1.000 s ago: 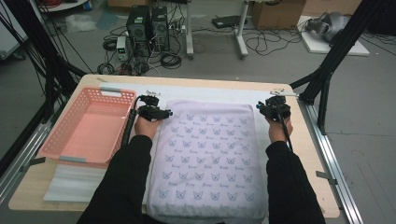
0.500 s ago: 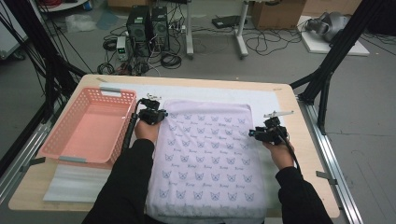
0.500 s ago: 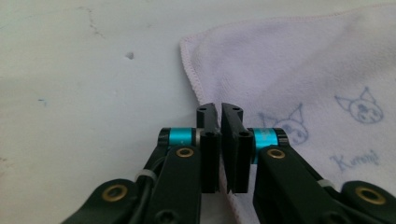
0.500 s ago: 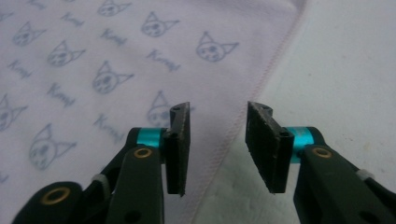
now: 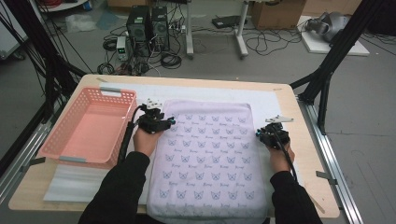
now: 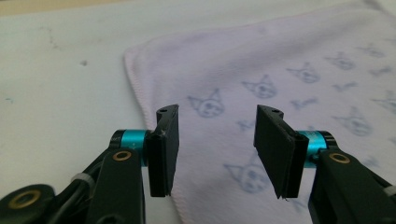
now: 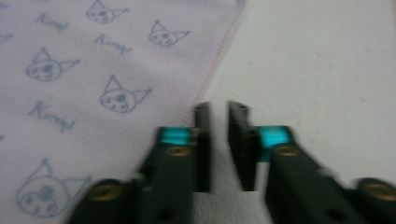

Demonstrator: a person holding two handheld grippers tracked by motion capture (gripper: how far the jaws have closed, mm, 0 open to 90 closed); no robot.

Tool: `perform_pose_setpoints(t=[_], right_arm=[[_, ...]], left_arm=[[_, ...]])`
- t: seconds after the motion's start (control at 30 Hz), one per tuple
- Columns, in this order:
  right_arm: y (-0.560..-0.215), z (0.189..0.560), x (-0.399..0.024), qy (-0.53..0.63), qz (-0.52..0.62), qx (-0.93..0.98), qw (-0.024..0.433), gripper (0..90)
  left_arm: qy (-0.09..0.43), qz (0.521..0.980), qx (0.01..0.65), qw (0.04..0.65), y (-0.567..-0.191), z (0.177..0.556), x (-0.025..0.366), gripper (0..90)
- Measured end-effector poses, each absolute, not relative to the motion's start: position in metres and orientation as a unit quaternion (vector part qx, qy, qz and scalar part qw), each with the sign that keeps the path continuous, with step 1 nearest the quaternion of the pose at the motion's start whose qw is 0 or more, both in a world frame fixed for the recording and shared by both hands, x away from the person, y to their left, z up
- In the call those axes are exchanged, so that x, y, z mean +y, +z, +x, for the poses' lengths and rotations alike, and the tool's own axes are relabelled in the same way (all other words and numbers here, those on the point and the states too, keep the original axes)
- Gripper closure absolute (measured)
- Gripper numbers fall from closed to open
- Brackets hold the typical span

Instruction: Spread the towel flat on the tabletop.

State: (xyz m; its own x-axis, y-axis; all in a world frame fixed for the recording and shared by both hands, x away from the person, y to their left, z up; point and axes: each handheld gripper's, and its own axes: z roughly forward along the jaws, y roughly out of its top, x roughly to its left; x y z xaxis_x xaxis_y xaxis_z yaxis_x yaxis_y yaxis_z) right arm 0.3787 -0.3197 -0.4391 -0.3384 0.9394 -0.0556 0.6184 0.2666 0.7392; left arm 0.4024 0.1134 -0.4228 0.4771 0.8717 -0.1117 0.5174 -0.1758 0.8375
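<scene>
High view | left gripper [image 5: 164, 122] jaws just reopened, released over towel [image 5: 210, 158] corner | right gripper [image 5: 259, 134] closing, nearly clenched, nothing between, at towel's edge

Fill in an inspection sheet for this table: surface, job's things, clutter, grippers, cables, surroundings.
Surface: wooden table under a white mat.
Job's things: towel with a cat print, spread flat on the mat, its near edge at the table's front.
Clutter: pink basket at the left, nothing seen in it.
Grippers: left hand-held gripper open over the towel's far left corner, its jaws just reopened, nothing gripped; right hand-held gripper at the towel's right edge, jaws closing to a narrow gap, nothing between them.
Cables: one trails from each gripper along the forearm; more lie on the floor.
Surroundings: computer towers, boxes, black frame legs.
</scene>
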Motion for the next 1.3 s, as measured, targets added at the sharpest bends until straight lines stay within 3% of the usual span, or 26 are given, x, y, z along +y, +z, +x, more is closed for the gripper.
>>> perform_pose_setpoints(t=[0.17, 0.53, 0.63, 0.7, 0.77, 0.93, 1.0, 1.03, 1.13, 1.2, 1.3], right_arm=[[-0.428, 0.352, -0.332, 0.362, 0.516, 0.742, 0.227, 66.4], [-0.432, 0.287, -0.335, 0.369, 0.485, 0.768, 0.196, 58.0], [-0.439, 0.28, -0.339, 0.372, 0.492, 0.765, 0.183, 58.0], [-0.44, 0.278, -0.338, 0.373, 0.489, 0.768, 0.179, 57.4], [-0.438, 0.276, -0.333, 0.374, 0.481, 0.769, 0.195, 57.4], [-0.444, 0.276, -0.322, 0.349, 0.476, 0.786, 0.182, 64.8], [-0.444, 0.276, -0.321, 0.346, 0.483, 0.782, 0.187, 72.4], [-0.444, 0.276, -0.323, 0.347, 0.482, 0.784, 0.183, 84.0], [-0.441, 0.274, -0.318, 0.329, 0.473, 0.794, 0.194, 88.0], [-0.44, 0.273, -0.316, 0.314, 0.473, 0.797, 0.209, 88.0], [-0.439, 0.271, -0.321, 0.324, 0.492, 0.782, 0.203, 78.4]], left_arm=[[0.19, 0.74, 0.465, 0.447, -0.426, 0.38, 0.116, 45.9], [0.169, 0.769, 0.466, 0.404, -0.446, 0.344, 0.126, 52.8], [0.191, 0.778, 0.456, 0.388, -0.447, 0.342, 0.126, 65.9], [0.208, 0.778, 0.455, 0.379, -0.447, 0.341, 0.127, 87.4], [0.214, 0.774, 0.461, 0.378, -0.447, 0.341, 0.128, 88.0], [0.221, 0.768, 0.466, 0.38, -0.448, 0.342, 0.13, 88.2], [0.219, 0.767, 0.466, 0.382, -0.449, 0.342, 0.131, 88.0], [0.218, 0.766, 0.466, 0.384, -0.449, 0.342, 0.131, 87.7], [0.218, 0.764, 0.468, 0.387, -0.449, 0.341, 0.133, 87.1], [0.222, 0.758, 0.473, 0.391, -0.45, 0.34, 0.135, 82.8], [0.212, 0.743, 0.494, 0.399, -0.451, 0.341, 0.143, 62.6]])
